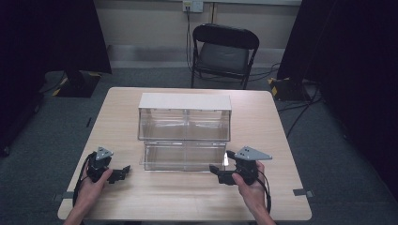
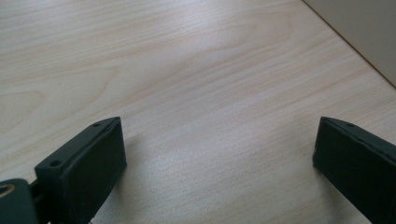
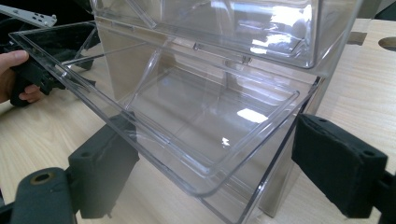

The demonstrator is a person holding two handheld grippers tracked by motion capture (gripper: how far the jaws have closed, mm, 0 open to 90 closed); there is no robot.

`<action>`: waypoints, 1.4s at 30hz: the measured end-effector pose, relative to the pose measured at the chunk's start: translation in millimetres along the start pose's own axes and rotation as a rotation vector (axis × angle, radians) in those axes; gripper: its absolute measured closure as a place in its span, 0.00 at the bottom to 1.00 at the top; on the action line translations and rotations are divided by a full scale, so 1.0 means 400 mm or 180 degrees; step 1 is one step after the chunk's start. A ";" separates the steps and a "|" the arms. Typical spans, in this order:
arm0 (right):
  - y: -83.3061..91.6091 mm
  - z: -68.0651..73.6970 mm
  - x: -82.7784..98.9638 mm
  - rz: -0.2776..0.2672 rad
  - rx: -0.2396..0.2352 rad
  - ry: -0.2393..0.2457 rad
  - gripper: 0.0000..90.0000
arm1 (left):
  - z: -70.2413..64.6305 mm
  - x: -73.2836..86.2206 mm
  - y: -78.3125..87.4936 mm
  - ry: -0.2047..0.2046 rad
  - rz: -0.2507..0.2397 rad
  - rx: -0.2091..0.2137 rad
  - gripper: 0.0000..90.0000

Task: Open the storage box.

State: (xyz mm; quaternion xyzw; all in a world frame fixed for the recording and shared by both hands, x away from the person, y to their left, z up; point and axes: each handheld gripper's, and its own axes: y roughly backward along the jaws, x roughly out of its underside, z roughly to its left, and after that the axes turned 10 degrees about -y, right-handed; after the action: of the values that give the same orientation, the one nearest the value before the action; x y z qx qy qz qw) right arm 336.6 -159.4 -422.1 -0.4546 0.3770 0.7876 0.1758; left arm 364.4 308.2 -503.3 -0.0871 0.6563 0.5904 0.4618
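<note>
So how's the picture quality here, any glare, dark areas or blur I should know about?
High view: dim, with black corners, though the table is evenly lit. Right gripper view: bright glare patches on the clear plastic bin, and its transparent walls make the edges hard to read. Left gripper view: soft sheen on the wood, with both black pads slightly blurred up close.

the table (image 1: 197, 197) top is pale wood-grain laminate, smooth with a soft satin sheen. the storage bin (image 3: 201, 107) is clear hard plastic, glossy, throwing bright glints, and its tilted drawer (image 3: 187, 140) has smooth rounded edges; its lid (image 1: 184, 101) looks matt, opaque off-white. the left gripper (image 2: 219, 158) has matt black jaws with a faintly grainy face, and the right gripper (image 3: 215, 172) has matt black pads that look rough and foam-like. the folding chair (image 1: 223, 51) has a dark, slightly shiny frame and a dull padded seat. the floor (image 1: 42, 136) is grey, rough carpet.
</note>
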 end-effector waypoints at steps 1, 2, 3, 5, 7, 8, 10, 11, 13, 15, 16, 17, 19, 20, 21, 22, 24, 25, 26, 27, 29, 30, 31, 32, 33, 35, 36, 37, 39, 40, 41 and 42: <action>0.001 0.000 -0.001 0.0002 -0.0003 -0.0003 0.16 | 0.000 0.000 0.000 0.0000 0.0000 0.0001 0.02; 0.001 0.000 -0.002 -0.0003 -0.0009 -0.0008 0.15 | 0.000 0.000 0.000 0.0001 -0.0001 0.0000 0.02; 0.003 -0.001 -0.004 -0.0010 -0.0014 -0.0007 0.15 | 0.000 0.000 0.000 -0.0001 0.0000 0.0000 0.02; 0.005 -0.001 -0.005 -0.0028 -0.0006 -0.0004 0.16 | 0.000 0.000 0.000 -0.0003 0.0001 0.0001 0.02; 0.005 -0.001 -0.006 -0.0024 -0.0007 -0.0008 0.15 | 0.000 0.000 0.000 -0.0003 0.0000 -0.0001 0.02; 0.005 -0.001 -0.006 -0.0025 -0.0009 -0.0014 0.15 | 0.000 0.000 0.000 0.0000 0.0000 0.0000 0.02; 0.006 -0.002 -0.008 -0.0030 -0.0017 -0.0012 0.15 | 0.000 0.000 0.000 0.0001 -0.0001 0.0000 0.02; 0.006 -0.002 -0.008 -0.0033 -0.0017 -0.0013 0.16 | 0.000 0.000 0.000 -0.0001 -0.0001 0.0000 0.02; 0.006 -0.002 -0.010 -0.0041 -0.0019 -0.0005 0.16 | 0.000 0.000 0.000 0.0001 -0.0001 0.0000 0.02; 0.006 -0.002 -0.011 -0.0038 -0.0026 -0.0014 0.15 | 0.000 0.000 0.000 -0.0005 0.0002 0.0000 0.02; 0.006 -0.002 -0.012 -0.0038 -0.0025 -0.0019 0.15 | 0.000 0.000 0.000 0.0000 0.0000 0.0000 0.02; 0.006 -0.002 -0.013 -0.0031 -0.0018 -0.0030 0.15 | 0.000 0.000 0.000 -0.0002 0.0000 -0.0001 0.02; 0.005 -0.003 -0.016 -0.0033 -0.0035 -0.0034 0.15 | 0.000 0.000 0.000 -0.0003 0.0000 -0.0001 0.02; 0.005 -0.002 -0.017 -0.0035 -0.0033 -0.0052 0.15 | 0.000 0.000 0.000 0.0000 0.0000 0.0000 0.02; 0.005 -0.002 -0.019 -0.0036 -0.0031 -0.0049 0.15 | 0.000 0.000 0.000 0.0000 0.0000 -0.0001 0.02; 0.005 -0.001 -0.021 -0.0040 -0.0023 -0.0043 0.15 | 0.000 0.000 0.000 -0.0003 0.0001 -0.0001 0.02; 0.005 0.000 -0.025 -0.0049 -0.0030 -0.0048 0.15 | 0.000 0.000 0.000 0.0000 0.0000 0.0000 0.02; 0.005 0.000 -0.026 -0.0052 -0.0030 -0.0041 0.15 | 0.000 0.000 0.000 0.0000 0.0001 0.0001 0.02; 0.005 0.000 -0.028 -0.0058 -0.0034 -0.0039 0.15 | 0.000 0.000 0.000 0.0000 0.0000 0.0000 0.02; 0.004 0.000 -0.031 -0.0069 -0.0027 -0.0038 0.15 | 0.000 0.000 0.000 -0.0002 0.0001 0.0000 0.02; 0.003 0.002 -0.036 -0.0067 -0.0008 -0.0035 0.15 | 0.000 0.000 0.000 -0.0002 0.0000 0.0000 0.02; 0.002 0.002 -0.038 -0.0064 -0.0006 -0.0018 0.15 | 0.000 0.000 0.000 -0.0002 0.0000 -0.0001 0.02; 0.002 0.002 -0.039 -0.0067 -0.0010 -0.0025 0.15 | 0.000 0.000 0.000 -0.0002 0.0001 0.0000 0.02; 0.002 0.001 -0.039 -0.0068 -0.0011 -0.0032 0.15 | 0.000 0.000 0.000 -0.0001 0.0000 -0.0001 0.02; 0.001 0.001 -0.040 -0.0066 -0.0012 -0.0017 0.15 | 0.000 0.000 0.000 -0.0002 0.0000 0.0000 0.02; 0.001 0.001 -0.041 -0.0047 -0.0006 -0.0001 0.15 | 0.000 0.000 0.000 -0.0003 0.0000 -0.0001 0.02; 0.002 0.001 -0.042 -0.0040 -0.0004 0.0000 0.15 | 0.000 0.000 0.000 -0.0003 0.0000 0.0000 0.02; 0.002 0.001 -0.043 -0.0040 0.0001 0.0005 0.15 | 0.000 0.000 0.000 -0.0002 0.0000 -0.0001 0.02; 0.003 0.001 -0.045 -0.0047 0.0003 0.0004 0.15 | 0.000 0.000 0.000 -0.0001 0.0000 0.0000 0.02; 0.003 0.000 -0.046 -0.0050 0.0005 0.0014 0.15 | 0.000 0.000 0.000 0.0000 0.0000 0.0000 0.02; 0.004 0.000 -0.048 -0.0065 0.0006 0.0006 0.15 | 0.000 0.000 0.000 -0.0002 0.0000 -0.0001 0.02; 0.004 0.000 -0.050 -0.0078 0.0010 0.0003 0.15 | 0.000 0.000 0.000 -0.0002 -0.0001 -0.0001 0.02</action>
State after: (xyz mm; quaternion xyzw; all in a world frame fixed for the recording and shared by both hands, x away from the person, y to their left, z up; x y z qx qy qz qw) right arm 346.2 -159.3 -404.4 -0.4593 0.3728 0.7846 0.1860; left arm 364.5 308.2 -503.3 -0.0871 0.6560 0.5904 0.4620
